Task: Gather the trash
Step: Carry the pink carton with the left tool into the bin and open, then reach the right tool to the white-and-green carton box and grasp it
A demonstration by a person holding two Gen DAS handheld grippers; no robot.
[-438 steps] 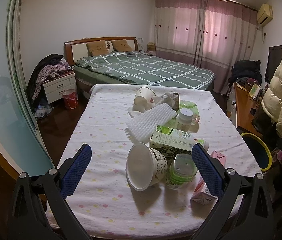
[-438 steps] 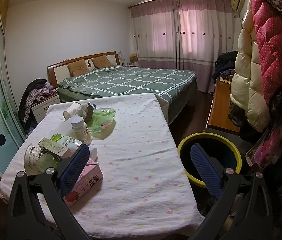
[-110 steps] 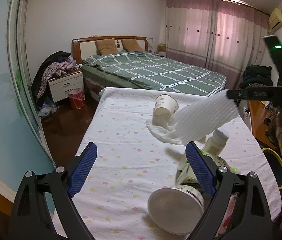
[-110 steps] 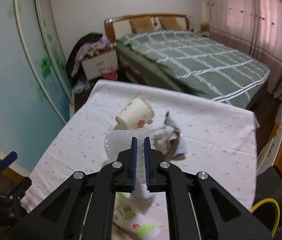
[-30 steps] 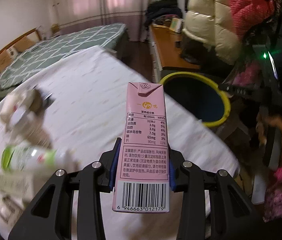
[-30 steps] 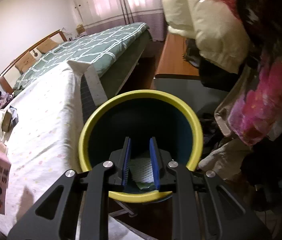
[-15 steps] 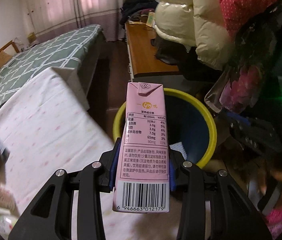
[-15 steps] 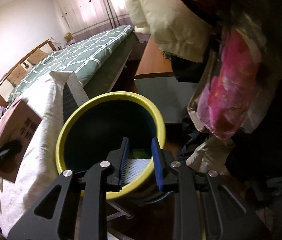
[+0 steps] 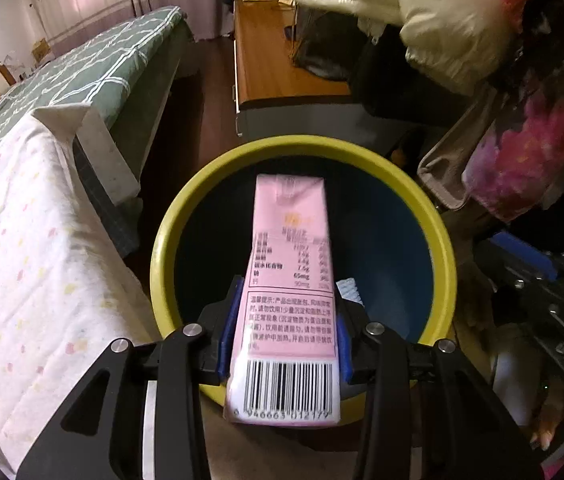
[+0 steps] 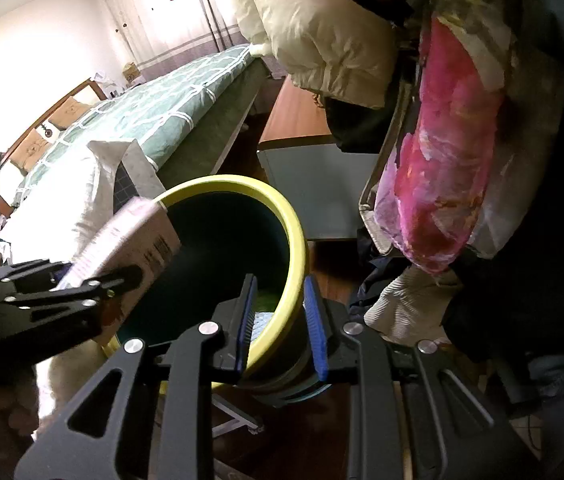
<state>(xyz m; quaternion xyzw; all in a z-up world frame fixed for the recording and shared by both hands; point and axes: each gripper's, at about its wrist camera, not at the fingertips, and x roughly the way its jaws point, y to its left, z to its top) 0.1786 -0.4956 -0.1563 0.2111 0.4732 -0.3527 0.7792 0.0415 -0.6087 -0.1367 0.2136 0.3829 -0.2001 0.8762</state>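
Observation:
My left gripper [image 9: 285, 312] is shut on a pink milk carton [image 9: 287, 280] and holds it upright right over the mouth of the yellow-rimmed trash bin [image 9: 242, 156]. White foam [image 9: 347, 289] lies at the bottom of the bin. In the right wrist view the carton [image 10: 130, 236] and the left gripper [image 10: 94, 280] hang over the bin's left side. My right gripper [image 10: 280, 312] is empty, its jaws a little apart, over the bin's near right rim [image 10: 293, 264].
The table with the spotted white cloth [image 9: 22, 260] stands left of the bin. A wooden desk [image 9: 278, 60] is behind the bin, the green bed [image 9: 82, 64] further left. Hanging coats [image 9: 481, 40] crowd the right side. My right gripper's body [image 9: 541, 280] is at the right.
My left gripper has carried the pink carton from above the table edge to right over the bin. My right gripper has drawn back to the bin's right rim, its jaws slightly wider.

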